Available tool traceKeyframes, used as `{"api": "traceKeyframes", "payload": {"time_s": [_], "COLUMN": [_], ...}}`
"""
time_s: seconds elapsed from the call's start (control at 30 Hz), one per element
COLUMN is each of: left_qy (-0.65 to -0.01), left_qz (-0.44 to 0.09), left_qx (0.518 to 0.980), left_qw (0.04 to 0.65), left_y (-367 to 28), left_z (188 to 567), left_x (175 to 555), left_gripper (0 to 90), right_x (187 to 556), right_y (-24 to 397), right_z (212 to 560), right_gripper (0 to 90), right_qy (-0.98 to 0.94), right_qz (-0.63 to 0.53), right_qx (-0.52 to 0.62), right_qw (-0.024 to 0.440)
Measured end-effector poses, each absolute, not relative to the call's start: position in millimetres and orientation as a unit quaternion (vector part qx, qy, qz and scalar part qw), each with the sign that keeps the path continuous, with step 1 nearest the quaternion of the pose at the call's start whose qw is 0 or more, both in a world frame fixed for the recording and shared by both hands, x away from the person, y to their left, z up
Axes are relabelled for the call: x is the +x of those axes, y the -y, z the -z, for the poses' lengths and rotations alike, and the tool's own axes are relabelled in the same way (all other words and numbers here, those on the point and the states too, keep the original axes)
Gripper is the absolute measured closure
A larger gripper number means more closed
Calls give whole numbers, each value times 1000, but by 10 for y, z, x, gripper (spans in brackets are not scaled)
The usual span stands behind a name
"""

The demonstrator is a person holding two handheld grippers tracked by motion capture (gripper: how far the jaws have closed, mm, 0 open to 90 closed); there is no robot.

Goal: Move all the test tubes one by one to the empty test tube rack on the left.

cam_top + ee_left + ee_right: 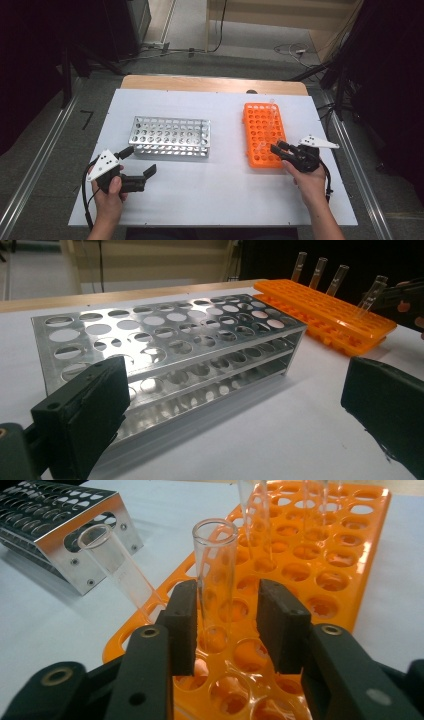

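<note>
Right gripper (227, 630) jaws half-closed around an upright glass tube (215, 565) in the orange rack (360, 580), not yet pinching, your left gripper (135, 172) wide open and empty, silver rack (170, 135) unfilled, so every transfer remains.

A wide bare strip of table (225, 185) lies open between the metal rack (170, 136) and orange rack (264, 134), and along the near edge. Over the orange rack, glass tubes (216, 575) stand in the way: 1 upright between the right gripper (227, 630) jaws, 1 leaning just beside it, others farther back.
</note>
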State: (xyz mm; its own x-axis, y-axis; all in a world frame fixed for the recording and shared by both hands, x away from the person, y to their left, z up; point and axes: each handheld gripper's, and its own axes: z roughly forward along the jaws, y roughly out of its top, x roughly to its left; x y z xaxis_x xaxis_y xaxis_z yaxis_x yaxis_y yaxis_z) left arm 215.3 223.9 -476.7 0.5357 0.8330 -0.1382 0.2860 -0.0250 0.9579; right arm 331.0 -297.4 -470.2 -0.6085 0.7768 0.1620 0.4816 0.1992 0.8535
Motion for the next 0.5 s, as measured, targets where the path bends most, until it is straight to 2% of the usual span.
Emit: {"api": "traceKeyframes", "payload": {"time_s": [0.23,0.5], "left_qy": [-415,-409], "left_qz": [-240,-237], "left_qx": [677,683], "left_qw": [559,557], "left_y": [-2222,-2182], "left_z": [4788,4793], "left_x": [2163,2162], "left_gripper": [0,0], "right_x": [3313,3270], "right_y": [2878,2860], "right_z": [4797,4858], "right_gripper": [639,733], "right_qy": [-768,-764], "right_qz": [-469,-476], "right_qx": [406,394], "right_qw": [158,188]}}
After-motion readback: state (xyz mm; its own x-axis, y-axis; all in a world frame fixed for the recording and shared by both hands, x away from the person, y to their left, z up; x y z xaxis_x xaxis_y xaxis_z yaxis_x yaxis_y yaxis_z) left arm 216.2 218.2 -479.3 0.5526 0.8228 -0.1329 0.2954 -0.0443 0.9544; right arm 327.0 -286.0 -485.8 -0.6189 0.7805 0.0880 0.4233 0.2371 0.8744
